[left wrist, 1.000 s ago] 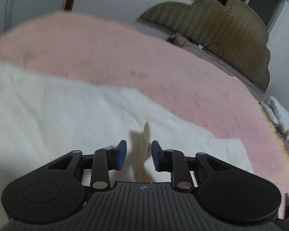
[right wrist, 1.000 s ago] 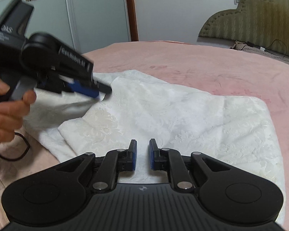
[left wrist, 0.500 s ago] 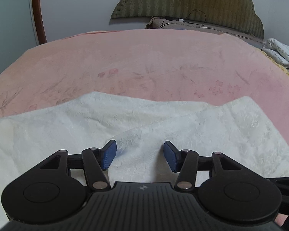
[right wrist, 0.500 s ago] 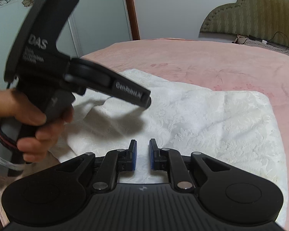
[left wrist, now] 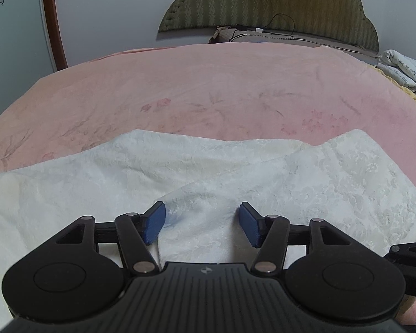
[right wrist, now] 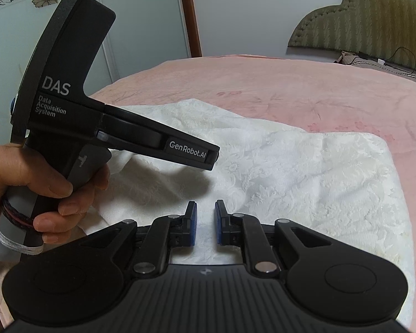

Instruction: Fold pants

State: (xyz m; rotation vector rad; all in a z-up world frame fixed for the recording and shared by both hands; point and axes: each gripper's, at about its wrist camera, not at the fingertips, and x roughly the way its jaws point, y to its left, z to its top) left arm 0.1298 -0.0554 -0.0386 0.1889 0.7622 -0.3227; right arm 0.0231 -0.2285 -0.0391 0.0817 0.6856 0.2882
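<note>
Jaws of the left gripper [left wrist: 202, 223] are seen opening, with a raised fold of the white pants [left wrist: 305, 183] lying between the blue pads [left wrist: 155, 222] but not pressed by them. Jaws of the right gripper [right wrist: 205, 223] are drawn nearly closed on nothing. The pants are spread on the pink bedspread [left wrist: 208, 88]. At ten o'clock in the right wrist view, the left gripper is held by a hand [right wrist: 36, 191].

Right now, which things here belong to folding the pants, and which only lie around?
For the job:
- white pants
- left gripper, jaws opening over a fold
- right gripper, shut

Lying about:
- printed cloth
- cable
- pillow
</note>
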